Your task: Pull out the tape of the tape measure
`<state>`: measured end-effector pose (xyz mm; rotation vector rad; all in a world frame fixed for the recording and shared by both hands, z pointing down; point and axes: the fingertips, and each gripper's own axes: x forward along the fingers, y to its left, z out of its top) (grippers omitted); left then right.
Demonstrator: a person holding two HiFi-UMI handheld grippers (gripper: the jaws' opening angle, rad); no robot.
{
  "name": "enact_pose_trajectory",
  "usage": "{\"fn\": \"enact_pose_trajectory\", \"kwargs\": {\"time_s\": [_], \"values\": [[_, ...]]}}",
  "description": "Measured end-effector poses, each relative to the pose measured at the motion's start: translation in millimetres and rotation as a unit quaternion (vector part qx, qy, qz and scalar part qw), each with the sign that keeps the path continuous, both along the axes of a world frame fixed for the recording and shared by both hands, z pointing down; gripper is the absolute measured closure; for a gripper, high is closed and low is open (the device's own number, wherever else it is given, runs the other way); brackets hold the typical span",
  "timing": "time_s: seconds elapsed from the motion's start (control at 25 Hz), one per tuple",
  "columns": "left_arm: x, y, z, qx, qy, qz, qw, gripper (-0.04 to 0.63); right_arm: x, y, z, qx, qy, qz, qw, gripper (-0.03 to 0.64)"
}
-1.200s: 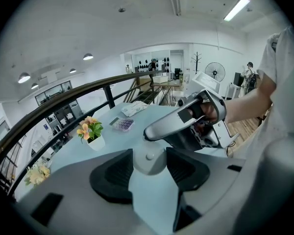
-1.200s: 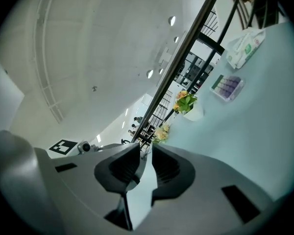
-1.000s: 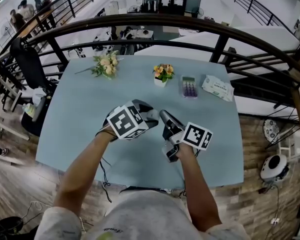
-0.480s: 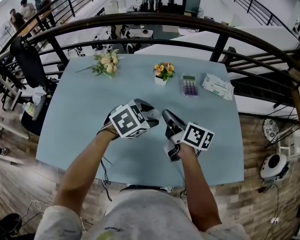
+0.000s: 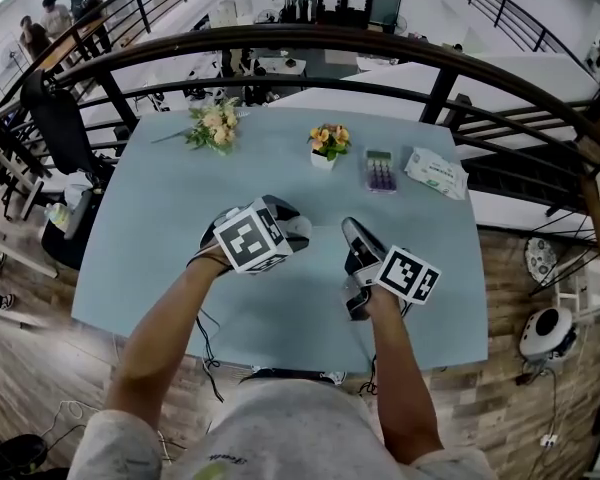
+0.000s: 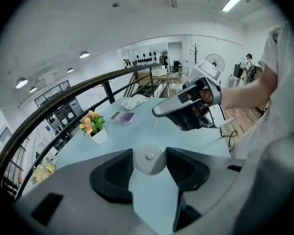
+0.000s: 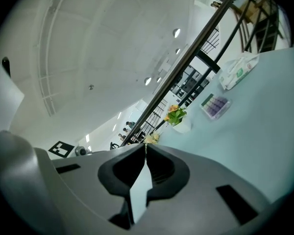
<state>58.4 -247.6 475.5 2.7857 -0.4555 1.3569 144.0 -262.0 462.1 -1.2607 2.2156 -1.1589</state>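
The person's forearms (image 5: 170, 338) cover the near edge of the pale blue tabletop (image 5: 160, 218) in the head view. There the marker cube (image 5: 248, 240) also hides the jaws of the left tongs (image 6: 149, 153) and nearly all of what they hold. The tape is too thin to pick out between the two tools from above. The right gripper view shows none of the tape measure's body, only a thin sliver at the jaw tips. No markings on the tape can be read in any view.

Compared with a second ago, the right tongs (image 7: 145, 150) have moved off toward 3 o'clock from the left tongs. The strip of bare tabletop between the two tools is wider. The left tongs have shifted only slightly, toward 10 o'clock.

The tape measure (image 6: 149, 161) is a round, pale grey case with a small rivet at its centre. It sits above the tabletop, pinched on both sides by the dark pads of the left tongs, which stand fairly wide around it. From the case the tape (image 6: 155, 126) runs as a narrow pale strip toward 12 o'clock in the left gripper view. It runs up to the tip of the right tongs, whose jaws are pressed together on its end. A small flower pot (image 5: 327, 146) stands well apart on the tabletop, at 12 o'clock from the tongs.
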Motion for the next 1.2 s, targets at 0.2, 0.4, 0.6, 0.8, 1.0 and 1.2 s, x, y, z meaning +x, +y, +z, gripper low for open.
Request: {"fn": "enact_pose_trajectory", "kwargs": {"time_s": [0.2, 0.4, 0.6, 0.8, 1.0, 1.2], "values": [[-6.9, -5.0, -3.3, -0.003, 0.015, -0.013, 0.9998, 0.383, 5.4, -0.9, -4.3, 0.010, 0.003, 0.002, 1.000, 0.600], [-7.2, -3.9, -5.9, -0.001, 0.015, -0.012, 0.9998, 0.383, 4.6, 1.2, -5.3, 0.010, 0.007, 0.004, 1.000, 0.600], [-8.9, -4.2, -5.1, -0.002, 0.015, -0.012, 0.9998, 0.383, 3.2, 0.6, -5.8, 0.010, 0.012, 0.003, 1.000, 0.600], [-11.0, -4.3, -2.2, -0.004, 0.014, -0.013, 0.9998, 0.383, 1.3, 1.7, -2.7, 0.008, 0.013, 0.003, 1.000, 0.600], [-10.4, -6.9, -2.3, -0.003, 0.014, -0.013, 0.9998, 0.383, 3.0, -0.5, -3.2, 0.008, 0.016, 0.004, 1.000, 0.600], [-25.4, -10.3, 3.0, 0.008, -0.008, -0.018, 0.9998, 0.383, 15.8, -0.8, -2.1, 0.006, 0.015, 0.031, 0.999, 0.600]]}}
